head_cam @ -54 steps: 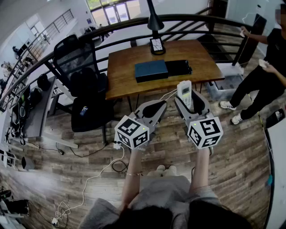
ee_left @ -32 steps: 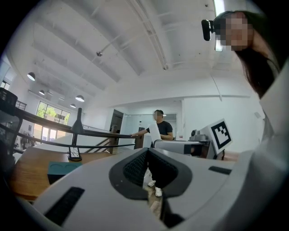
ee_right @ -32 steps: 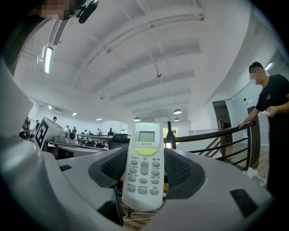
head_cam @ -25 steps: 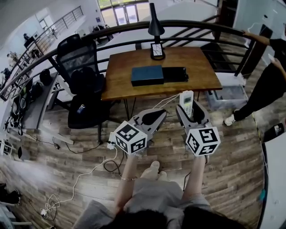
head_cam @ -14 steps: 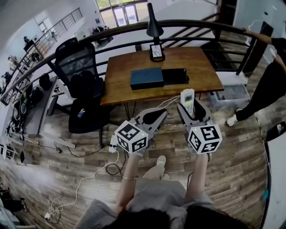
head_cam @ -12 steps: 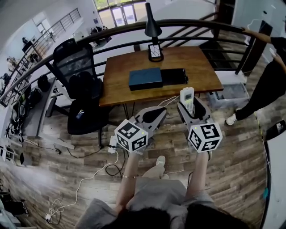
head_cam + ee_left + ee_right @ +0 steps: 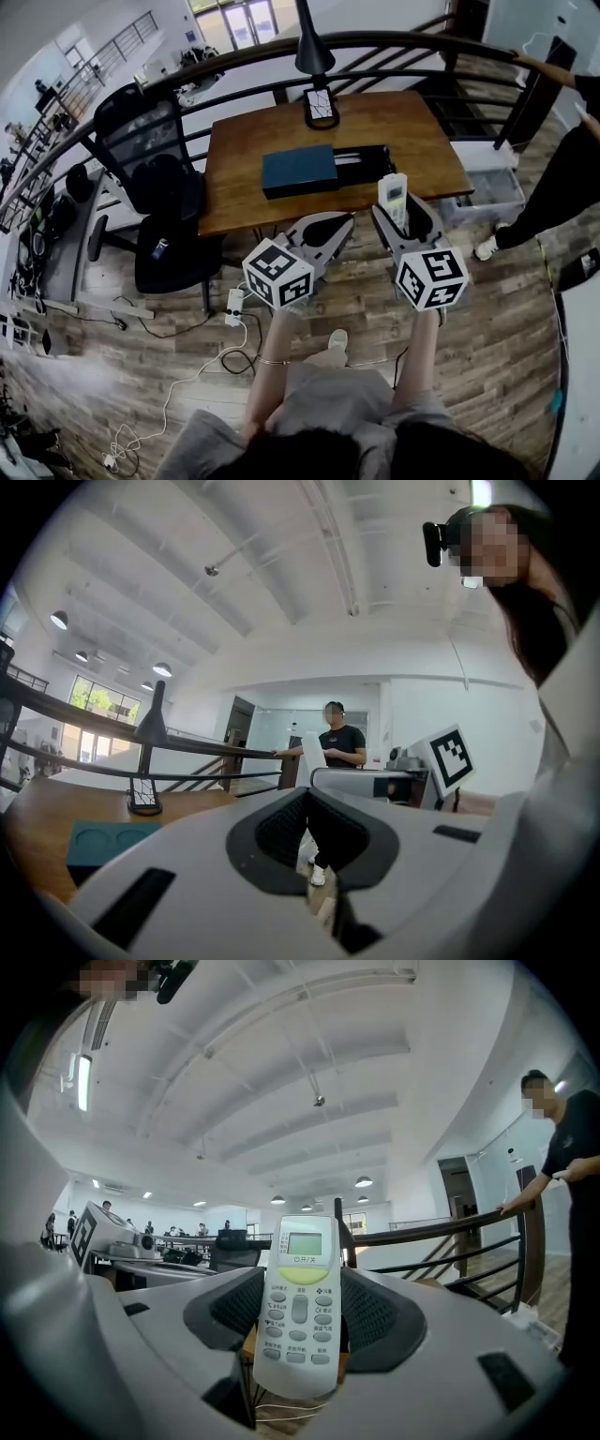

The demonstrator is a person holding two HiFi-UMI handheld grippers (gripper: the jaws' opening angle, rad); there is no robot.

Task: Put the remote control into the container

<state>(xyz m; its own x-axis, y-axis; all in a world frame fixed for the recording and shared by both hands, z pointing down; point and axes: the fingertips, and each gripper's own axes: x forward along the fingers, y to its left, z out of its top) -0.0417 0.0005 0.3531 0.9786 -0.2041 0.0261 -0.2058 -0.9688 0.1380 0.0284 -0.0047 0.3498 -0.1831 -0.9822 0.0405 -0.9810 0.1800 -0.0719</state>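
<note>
A white remote control (image 7: 392,195) with a small screen and grey buttons stands upright between the jaws of my right gripper (image 7: 401,208), which is shut on it. The right gripper view shows the remote (image 7: 298,1302) face-on in that gripper (image 7: 300,1290). My left gripper (image 7: 330,225) hangs beside it, shut and empty; its own view shows its jaws (image 7: 309,808) closed together. Both hover over the floor just before the wooden table (image 7: 403,122). On the table lie a black container (image 7: 367,162) and a teal box (image 7: 299,170) side by side.
A black lamp (image 7: 313,54) stands at the table's far edge by a dark railing (image 7: 422,42). A black office chair (image 7: 150,178) is left of the table. A person (image 7: 562,159) stands at the right near a plastic bin (image 7: 489,190). A power strip (image 7: 233,305) and cables lie on the floor.
The table has come nearer and both grippers now reach its front edge. The remote stays clamped in the right gripper. The left gripper stays shut.
</note>
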